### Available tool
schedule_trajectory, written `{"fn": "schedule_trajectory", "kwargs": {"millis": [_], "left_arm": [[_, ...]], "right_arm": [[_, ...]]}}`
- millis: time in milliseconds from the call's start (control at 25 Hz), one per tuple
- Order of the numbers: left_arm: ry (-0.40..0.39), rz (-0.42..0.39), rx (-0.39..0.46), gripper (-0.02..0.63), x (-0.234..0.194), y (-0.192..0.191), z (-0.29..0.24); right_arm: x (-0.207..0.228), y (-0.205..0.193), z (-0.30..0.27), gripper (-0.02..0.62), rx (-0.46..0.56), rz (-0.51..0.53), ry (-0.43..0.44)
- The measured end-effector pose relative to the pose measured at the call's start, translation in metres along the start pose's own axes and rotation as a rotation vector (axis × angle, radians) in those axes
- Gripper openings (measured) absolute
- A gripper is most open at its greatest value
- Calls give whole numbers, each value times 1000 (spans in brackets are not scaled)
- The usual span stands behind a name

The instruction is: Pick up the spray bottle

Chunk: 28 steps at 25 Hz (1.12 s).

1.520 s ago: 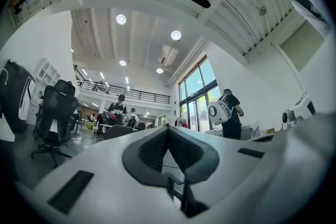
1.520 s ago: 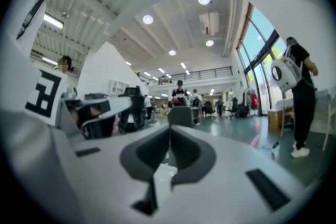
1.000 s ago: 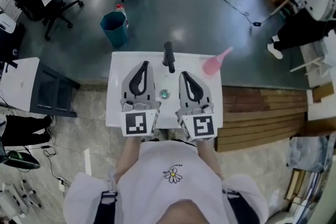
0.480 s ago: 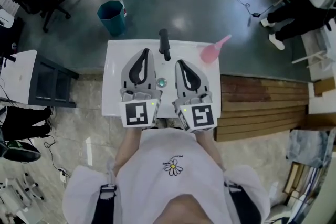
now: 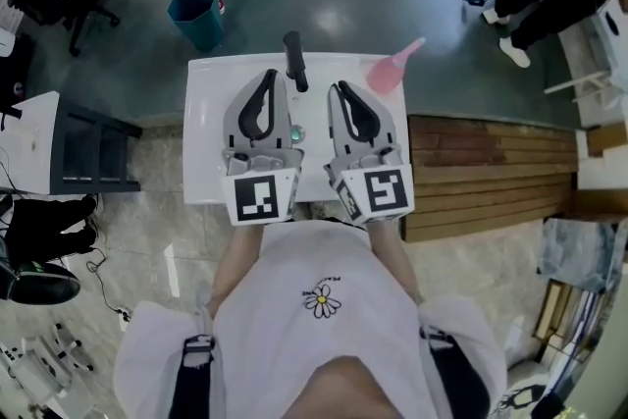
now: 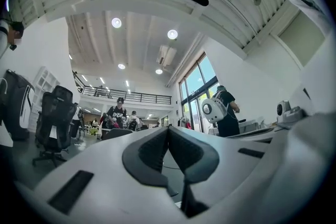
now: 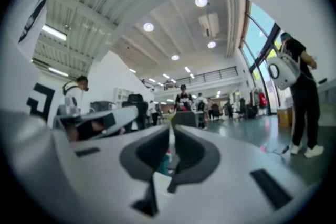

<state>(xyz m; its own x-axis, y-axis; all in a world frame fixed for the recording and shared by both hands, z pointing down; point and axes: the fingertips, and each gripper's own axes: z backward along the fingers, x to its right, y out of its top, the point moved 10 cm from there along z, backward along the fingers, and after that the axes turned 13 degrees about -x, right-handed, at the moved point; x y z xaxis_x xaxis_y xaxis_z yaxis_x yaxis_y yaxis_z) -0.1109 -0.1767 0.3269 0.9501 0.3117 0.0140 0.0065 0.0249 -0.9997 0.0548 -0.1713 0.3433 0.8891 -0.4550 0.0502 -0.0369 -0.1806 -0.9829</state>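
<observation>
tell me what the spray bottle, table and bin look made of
The spray bottle looks like smooth pale pink plastic, judging by its even colour and moulded nozzle. The table has a smooth white top, laminate or painted board; unclear which. The bin seems to be matte teal plastic, with thin tapered walls.

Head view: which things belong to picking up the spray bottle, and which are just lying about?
Job: pink plastic spray bottle, left gripper, right gripper, white table.
Lying about: black cylindrical stick, small round object, teal waste bin.
</observation>
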Motion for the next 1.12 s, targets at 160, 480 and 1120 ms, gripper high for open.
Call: {"fn": "schedule_trajectory", "kwargs": {"millis": [160,480,1120], "left_arm": [[-17,-5,-3,20,7,1,-3],[-44,-14,-15,20,16,-1,-11],[-68,-39,-89,20,21,-6,-21]], "right_arm": [[19,-3,-1,91,-32,-16,-48],[61,-11,-1,221,-103,-12,-144],[152,-74,-33,290,-337,-9,-379]]}}
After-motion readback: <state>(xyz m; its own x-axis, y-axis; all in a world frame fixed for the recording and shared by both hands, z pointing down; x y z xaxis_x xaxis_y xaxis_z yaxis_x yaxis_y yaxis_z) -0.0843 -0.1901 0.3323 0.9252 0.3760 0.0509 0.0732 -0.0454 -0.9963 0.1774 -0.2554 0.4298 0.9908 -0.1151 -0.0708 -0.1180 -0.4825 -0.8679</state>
